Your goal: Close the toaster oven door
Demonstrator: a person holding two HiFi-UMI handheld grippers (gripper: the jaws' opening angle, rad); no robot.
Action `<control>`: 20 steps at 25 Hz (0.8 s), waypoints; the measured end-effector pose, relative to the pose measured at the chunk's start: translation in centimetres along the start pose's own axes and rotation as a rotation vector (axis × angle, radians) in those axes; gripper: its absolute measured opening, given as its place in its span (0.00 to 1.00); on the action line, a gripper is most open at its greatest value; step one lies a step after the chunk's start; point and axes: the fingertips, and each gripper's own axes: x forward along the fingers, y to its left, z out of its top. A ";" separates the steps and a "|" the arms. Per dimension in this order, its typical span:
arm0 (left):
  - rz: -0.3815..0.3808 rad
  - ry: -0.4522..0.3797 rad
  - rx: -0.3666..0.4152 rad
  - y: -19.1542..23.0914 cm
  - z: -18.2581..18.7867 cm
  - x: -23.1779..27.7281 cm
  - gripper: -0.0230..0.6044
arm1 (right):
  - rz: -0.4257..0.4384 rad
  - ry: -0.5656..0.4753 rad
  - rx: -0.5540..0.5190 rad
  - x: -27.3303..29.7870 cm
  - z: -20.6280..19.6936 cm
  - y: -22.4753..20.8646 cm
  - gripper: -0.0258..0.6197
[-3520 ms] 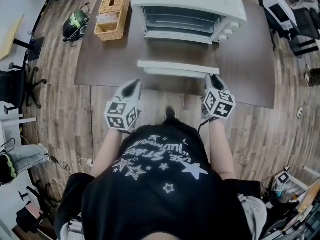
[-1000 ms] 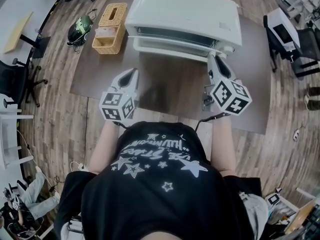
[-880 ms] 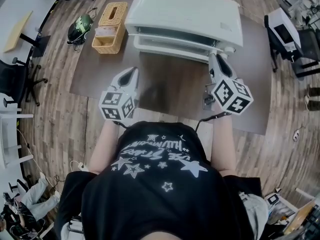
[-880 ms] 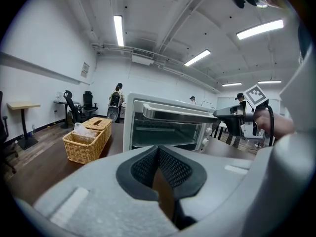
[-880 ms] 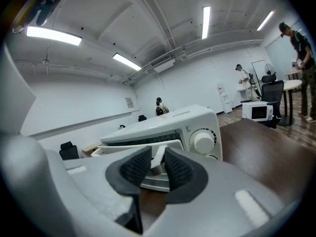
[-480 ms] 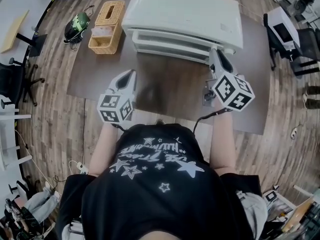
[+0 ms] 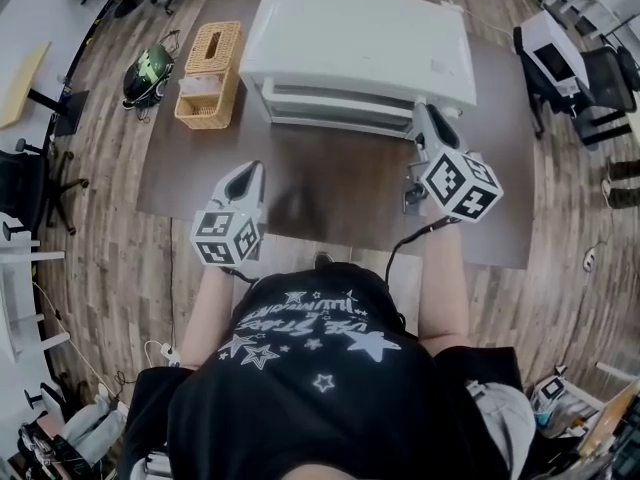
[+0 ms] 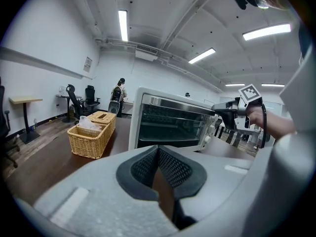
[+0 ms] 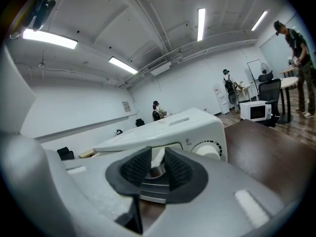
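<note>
Along the far edge of the tabletop (image 7: 340, 193), in the head view, I see the toaster oven (image 7: 360, 38) lying with its long axis parallel to that edge. Its door (image 7: 340, 103) faces the near edge and me. My right claw (image 7: 424, 118) reaches the door's right end. My left claw (image 7: 250, 173) hangs over the tabletop's middle, well apart from the oven. A wicker basket (image 7: 208, 78) sits near the far left corner.

From the left gripper view, that claw is clenched on nothing, and the glass door stands upright.

From the right gripper view, the claw is grasping the chrome handle (image 9: 154, 172), just beside a control knob (image 9: 210, 149).
</note>
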 end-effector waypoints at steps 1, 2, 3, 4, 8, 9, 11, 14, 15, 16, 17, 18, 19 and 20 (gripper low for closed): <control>-0.003 0.001 0.001 0.1 0.0 -0.2 0.05 | -0.006 -0.005 -0.010 -0.2 0.0 0.0 0.18; -0.008 0.001 0.004 0.1 0.0 -0.4 0.05 | -0.015 -0.010 -0.022 -0.4 -0.1 0.1 0.18; -0.014 0.000 0.007 0.1 0.0 -0.6 0.05 | -0.023 -0.014 -0.032 -0.7 -0.1 0.1 0.18; -0.021 -0.002 0.010 0.1 0.1 -0.8 0.05 | -0.030 -0.017 -0.037 -0.9 -0.1 0.2 0.19; -0.042 -0.011 0.017 0.4 0.3 -2.3 0.05 | -0.055 -0.032 -0.028 -2.7 -0.5 1.1 0.22; -0.045 -0.016 0.016 0.5 0.3 -2.9 0.05 | -0.059 -0.034 -0.031 -3.2 -0.6 1.5 0.22; -0.053 -0.025 0.014 0.6 0.3 -4.1 0.05 | -0.065 -0.035 -0.041 -4.5 -1.0 2.4 0.22; -0.069 -0.034 0.012 0.5 -0.2 -6.2 0.05 | -0.076 -0.038 -0.052 -6.7 -1.8 3.9 0.22; -0.076 -0.035 0.011 0.4 -0.4 -6.9 0.05 | -0.077 -0.040 -0.051 -7.5 -2.2 4.4 0.22; -0.083 -0.035 0.011 0.3 -0.7 -7.7 0.05 | -0.077 -0.043 -0.049 -8.2 -2.5 4.9 0.22; -0.089 -0.034 0.010 0.3 -1.0 -8.4 0.05 | -0.075 -0.046 -0.045 -9.0 -2.9 5.5 0.22; -0.096 -0.032 0.009 0.2 -1.3 -9.3 0.05 | -0.075 -0.048 -0.041 -9.8 -3.3 6.1 0.22; -0.102 -0.029 0.009 0.2 -1.7 -10.2 0.05 | -0.076 -0.048 -0.039 -10.7 -3.8 6.7 0.22; -0.108 -0.027 0.010 0.1 -2.2 -11.1 0.05 | -0.080 -0.046 -0.039 -11.6 -4.4 7.2 0.22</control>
